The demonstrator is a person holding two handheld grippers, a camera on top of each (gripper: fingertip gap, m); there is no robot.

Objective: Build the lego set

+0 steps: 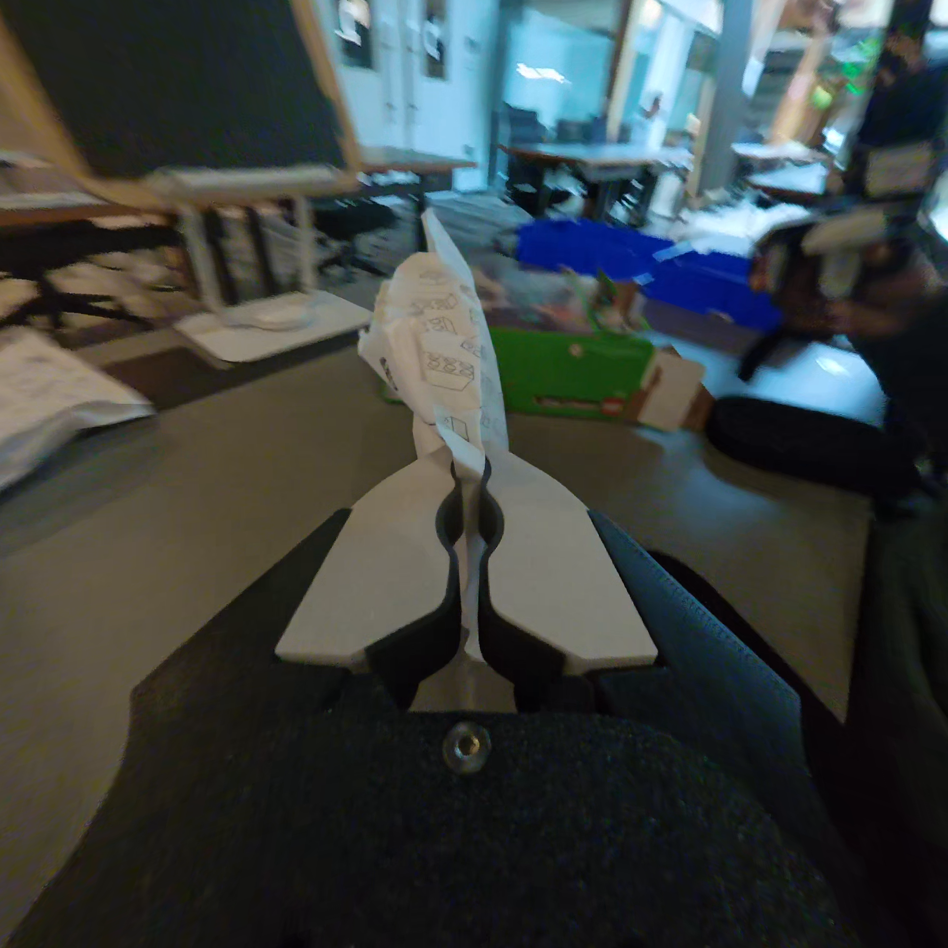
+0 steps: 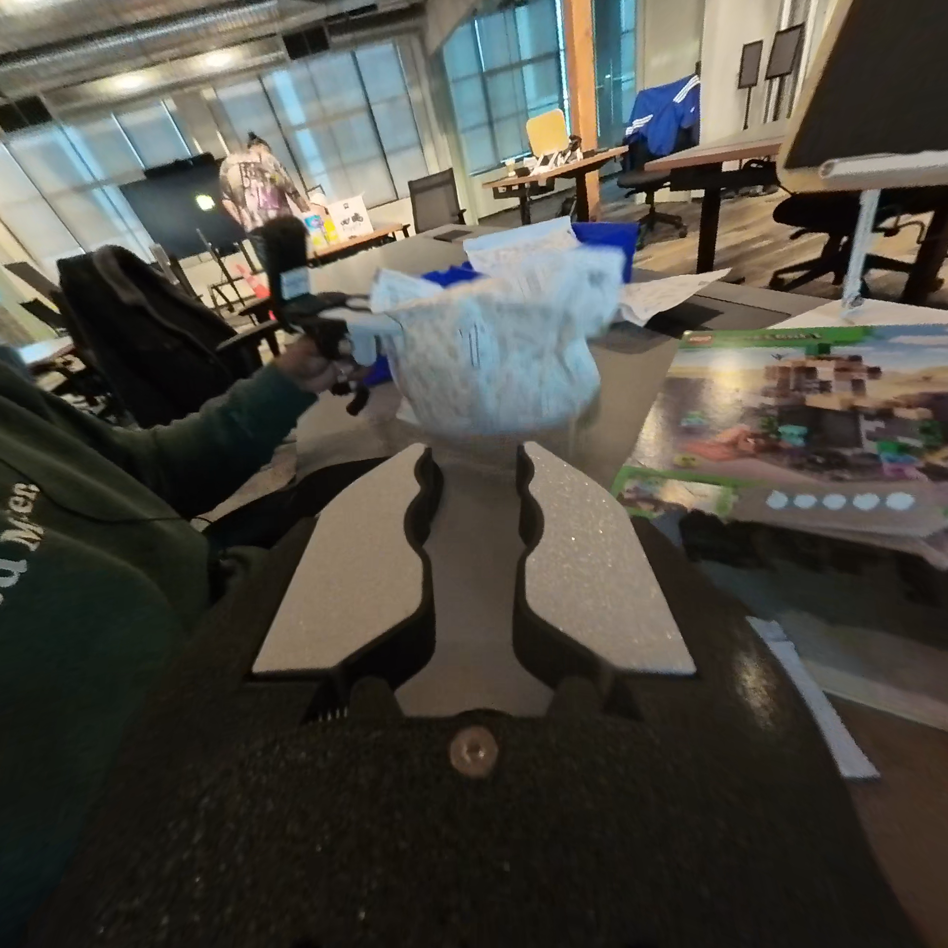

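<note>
My left gripper (image 1: 469, 464) is shut on the crumpled top of a white paper bag (image 1: 441, 338) printed with brick drawings, and holds it up above the grey table (image 1: 205, 487). In the right wrist view the bag (image 2: 492, 359) hangs, blurred, just ahead of my right gripper (image 2: 474, 451), which is open and empty below it. The left gripper (image 2: 369, 333) shows at the bag's left edge. The lego set box (image 2: 795, 410) lies flat on the table to the right; its green side (image 1: 564, 369) shows behind the bag.
Blue bins (image 1: 590, 251) stand behind the box. A white stand base (image 1: 272, 328) and a stack of papers (image 1: 51, 390) are on the left. Loose paper (image 2: 667, 292) lies past the bag. Chairs, desks and a person (image 2: 256, 184) are farther off. My hands' fingertips stand some 30 centimeters from each other.
</note>
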